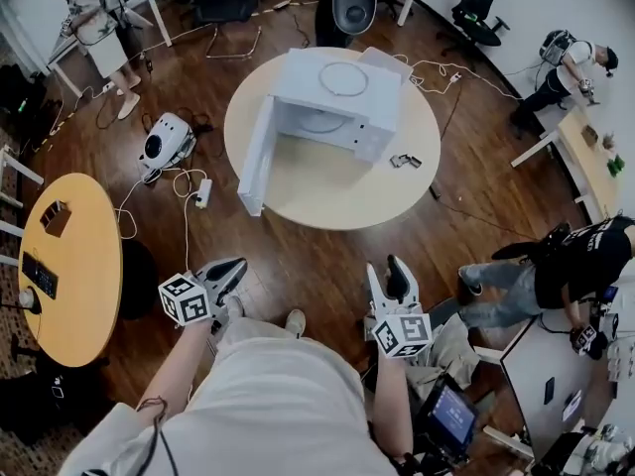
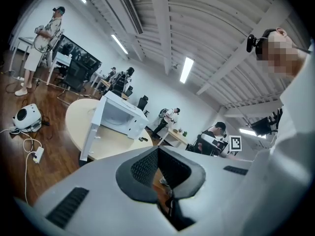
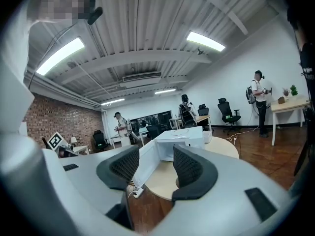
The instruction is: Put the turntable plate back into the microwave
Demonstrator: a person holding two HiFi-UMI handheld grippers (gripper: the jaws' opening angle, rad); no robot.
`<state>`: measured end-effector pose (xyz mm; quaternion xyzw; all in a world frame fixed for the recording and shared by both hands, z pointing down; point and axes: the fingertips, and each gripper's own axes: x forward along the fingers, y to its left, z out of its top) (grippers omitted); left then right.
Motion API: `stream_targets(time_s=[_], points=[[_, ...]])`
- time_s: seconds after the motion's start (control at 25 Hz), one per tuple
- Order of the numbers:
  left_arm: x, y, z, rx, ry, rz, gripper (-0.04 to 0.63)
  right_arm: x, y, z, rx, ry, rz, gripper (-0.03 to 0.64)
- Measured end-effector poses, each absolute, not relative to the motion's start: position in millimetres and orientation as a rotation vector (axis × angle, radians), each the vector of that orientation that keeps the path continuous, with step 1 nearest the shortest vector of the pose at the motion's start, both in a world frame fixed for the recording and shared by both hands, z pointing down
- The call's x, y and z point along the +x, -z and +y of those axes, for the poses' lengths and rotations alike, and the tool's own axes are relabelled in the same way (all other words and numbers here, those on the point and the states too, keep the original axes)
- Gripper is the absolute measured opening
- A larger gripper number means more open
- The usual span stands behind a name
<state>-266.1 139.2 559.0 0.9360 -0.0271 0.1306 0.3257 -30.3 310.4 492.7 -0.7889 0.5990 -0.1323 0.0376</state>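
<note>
A thin round ring (image 1: 344,77) lies flat on the roof of the microwave (image 1: 369,117). It looks like the rim of a clear glass plate, but the glass is too faint to be sure. A second, paler round shape (image 1: 319,122) shows on the cavity floor. It could be the plate already seated, or only the roller ring or a recess; from this height I cannot tell which. So the scene fits either a plate parked on top and waiting to go in, or one already home with some other ring left on the roof.

The microwave stands on the far half of the round table (image 1: 327,196). Its door (image 1: 256,157) is swung wide toward the table's left edge, which leaves the cavity open to a reach from the near side. A small dark object (image 1: 404,161) lies near the right edge, too small to name.

Both tools hang low at the person's waist, well apart from the table and out of reach of it. The left gripper (image 1: 236,264) has its jaws pressed together with nothing in them. The right gripper (image 1: 387,266) has its jaws spread and holds nothing; only the distant microwave shows through the gap. The person's torso cuts off both forearms in the head view.
</note>
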Motion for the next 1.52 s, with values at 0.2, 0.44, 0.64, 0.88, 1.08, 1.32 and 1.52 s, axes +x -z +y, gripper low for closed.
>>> stream_targets(time_s=[0.2,0.44,0.64,0.88,1.08,1.32,1.52], points=[[-258,-556,140,2.458,-0.333,-0.060,0.009,-29,-504,322,-2.464,0.460,1.826,0.224],[-227,-544,126,2.477,-0.278,0.033,0.009,-17,-507,331,-2.531,0.436,1.779,0.224],[-215,-541,114,2.475,-0.294,0.124,0.009,-13,-519,336,-2.534,0.483,1.650,0.224],[-233,-538,81,2.484,-0.335,0.134,0.009,-31,-529,317,-2.547,0.511,1.598,0.224],[-247,-537,40,2.488,-0.373,0.125,0.009,-49,-517,266,-2.544,0.483,1.670,0.224],[-252,-534,12,2.501,-0.347,0.135,0.009,-70,-504,235,-2.570,0.418,1.741,0.224],[-254,-545,7,2.481,-0.372,0.174,0.009,-76,-505,223,-2.595,0.412,1.746,0.224]])
